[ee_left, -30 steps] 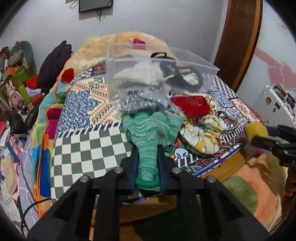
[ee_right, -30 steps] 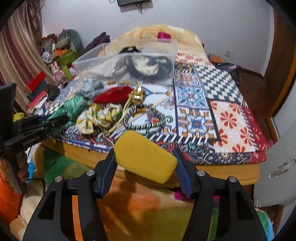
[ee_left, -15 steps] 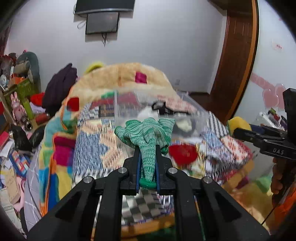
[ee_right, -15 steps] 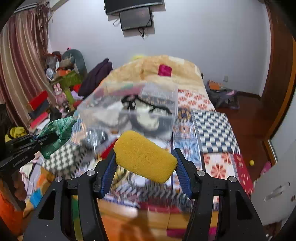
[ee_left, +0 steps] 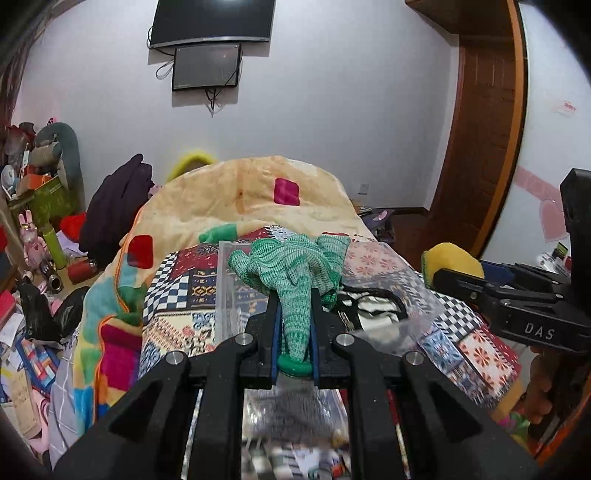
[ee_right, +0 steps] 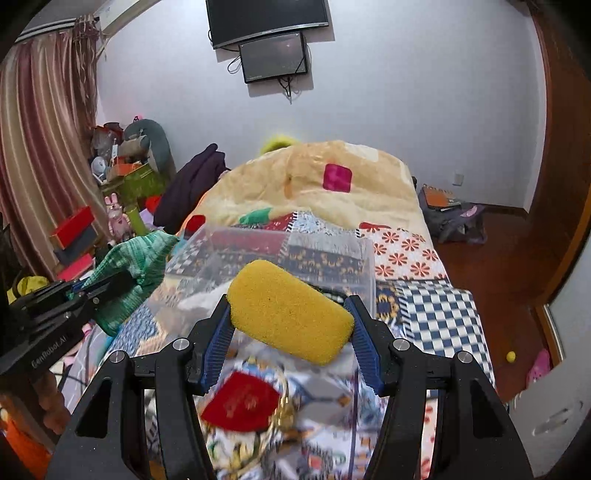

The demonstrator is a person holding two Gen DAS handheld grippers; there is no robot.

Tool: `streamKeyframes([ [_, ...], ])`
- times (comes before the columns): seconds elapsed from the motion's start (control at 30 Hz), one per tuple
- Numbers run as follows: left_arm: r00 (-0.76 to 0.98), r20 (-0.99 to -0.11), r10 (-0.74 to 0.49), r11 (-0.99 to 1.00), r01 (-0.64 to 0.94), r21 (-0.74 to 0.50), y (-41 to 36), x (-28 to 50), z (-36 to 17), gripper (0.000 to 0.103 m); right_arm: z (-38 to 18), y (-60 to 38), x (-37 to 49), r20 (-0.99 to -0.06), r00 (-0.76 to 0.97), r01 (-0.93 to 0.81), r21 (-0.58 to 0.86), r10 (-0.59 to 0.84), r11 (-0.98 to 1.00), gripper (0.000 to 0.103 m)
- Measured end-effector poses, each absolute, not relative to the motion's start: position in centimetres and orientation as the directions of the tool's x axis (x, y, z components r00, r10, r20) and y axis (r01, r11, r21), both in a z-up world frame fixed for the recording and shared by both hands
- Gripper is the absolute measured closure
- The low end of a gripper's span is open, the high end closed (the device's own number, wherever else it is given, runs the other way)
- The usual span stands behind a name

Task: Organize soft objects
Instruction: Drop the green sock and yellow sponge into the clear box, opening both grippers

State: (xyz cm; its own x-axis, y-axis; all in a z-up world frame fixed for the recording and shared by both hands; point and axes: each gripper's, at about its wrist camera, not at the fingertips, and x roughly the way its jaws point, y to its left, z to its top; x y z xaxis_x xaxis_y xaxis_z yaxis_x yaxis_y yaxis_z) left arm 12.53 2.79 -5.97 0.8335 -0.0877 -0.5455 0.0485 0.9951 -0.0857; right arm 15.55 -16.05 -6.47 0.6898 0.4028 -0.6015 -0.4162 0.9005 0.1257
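the left hand-held gripper (ee_left: 294, 325) pinches a green knit cloth (ee_left: 295, 273) tightly; the right hand-held gripper (ee_right: 290, 334), spread wider, clamps a yellow sponge (ee_right: 290, 310), a clear bin (ee_right: 295, 254) just ahead of both.

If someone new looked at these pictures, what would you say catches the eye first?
Most striking is the yellow sponge clamped in the right claw, in the middle of the right wrist view above the patchwork bed. Next is the green knitted cloth pinched in the left claw, held over the clear plastic box. Behind both, a dark screen hangs on the white wall.
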Motion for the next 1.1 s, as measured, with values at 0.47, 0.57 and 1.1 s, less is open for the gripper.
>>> streamKeyframes([
  [0.47,0.747,-0.663,-0.057,0.998,0.04,-0.04,1.3,19.9,-10.9,0.091,-11.2,-13.9,21.3,-0.701,0.629,-0.379,0.101,0.336,0.92,0.046],
  [0.57,0.725,-0.686,-0.057,0.998,0.041,-0.039,1.0,20.9,-11.9,0.091,-11.8,-13.8,21.7,-0.715,0.613,-0.382,0.103,0.335,0.918,0.044],
  [1.1,0.772,-0.634,-0.051,0.999,0.034,-0.04,1.4,18.8,-9.4,0.039,-9.3,-15.1,20.0,-0.664,0.662,-0.387,0.094,0.347,0.917,0.023],
])
